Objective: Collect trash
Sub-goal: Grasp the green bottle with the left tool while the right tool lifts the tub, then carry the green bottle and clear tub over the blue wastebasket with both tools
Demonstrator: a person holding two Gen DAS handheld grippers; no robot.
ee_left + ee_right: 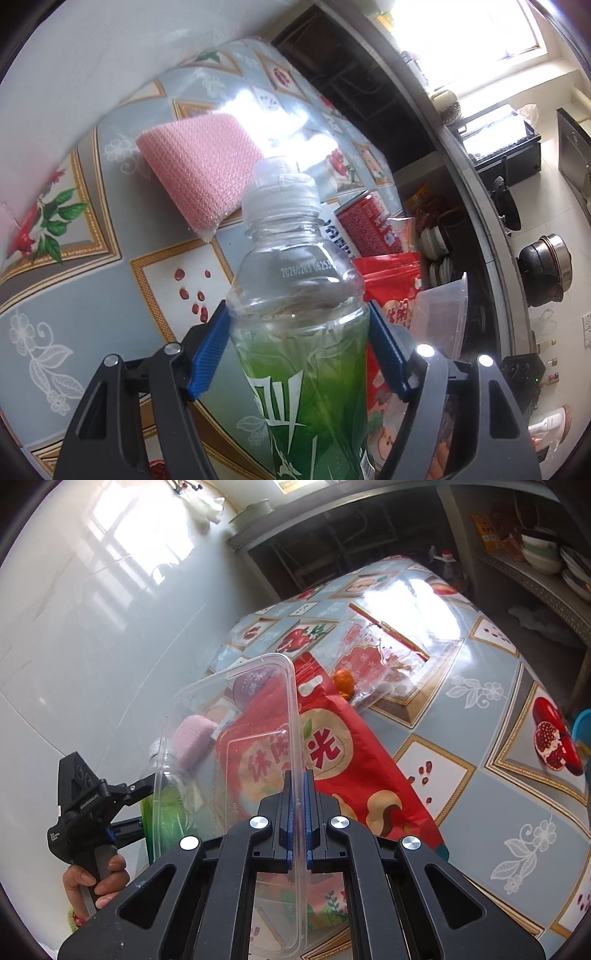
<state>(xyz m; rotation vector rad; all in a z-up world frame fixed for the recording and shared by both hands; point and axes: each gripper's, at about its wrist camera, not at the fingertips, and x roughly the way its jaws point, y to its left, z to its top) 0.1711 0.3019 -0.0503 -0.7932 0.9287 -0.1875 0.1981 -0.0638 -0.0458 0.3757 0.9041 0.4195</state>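
The left tool point(299, 328) has its blue pads point(208, 354) pressed against either side of a clear plastic bottle point(295, 295), jaws spread wide around its body. The bottle is lifted off the counter point(92, 295); its long axis runs straight out between the fingers, with the white cap point(280, 188) pointing away from the tool, toward a pink sponge point(195, 166) that lies on the patterned cloth. A green label wraps the bottle's lower part.

The right tool point(298, 790) is closed tight on the wall of a clear plastic container point(229, 738), the thin wall pinched between the blue pads. The container is held on edge, its long side extending forward and upward from the jaws, open side to the left of the view. Behind and below it lies a red snack bag point(354, 746) flat on the counter, with a clear crumpled wrapper point(384, 657) and a small orange fruit point(343, 681) beyond. In the right wrist view a hand point(96, 882) grips the left tool's handle.
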